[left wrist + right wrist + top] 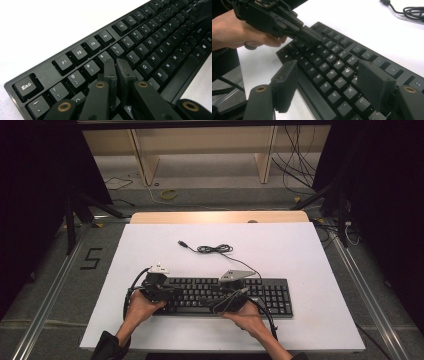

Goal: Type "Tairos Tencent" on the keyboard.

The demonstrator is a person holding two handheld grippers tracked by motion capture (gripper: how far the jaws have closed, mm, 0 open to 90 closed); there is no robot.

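A black keyboard (270, 295) lies on the white table top, near the front edge. My left gripper (172, 292) is over its left end. In the left gripper view its jaws (116, 68) stand shut, tips together on the keys near the number row, with nothing visible between them. My right gripper (216, 301) hovers over the middle of the keyboard (332, 60), open, its two pads wide apart above the letter keys. In the right gripper view the left gripper (312, 37), held by a hand, rests its tips on the keys farther along.
The keyboard's cable (215, 249) lies coiled on the white top (310, 250) behind it, its plug end (183, 243) loose. Bare white surface surrounds the keyboard. Beyond the table stand wooden shelves (150, 160) and floor cables.
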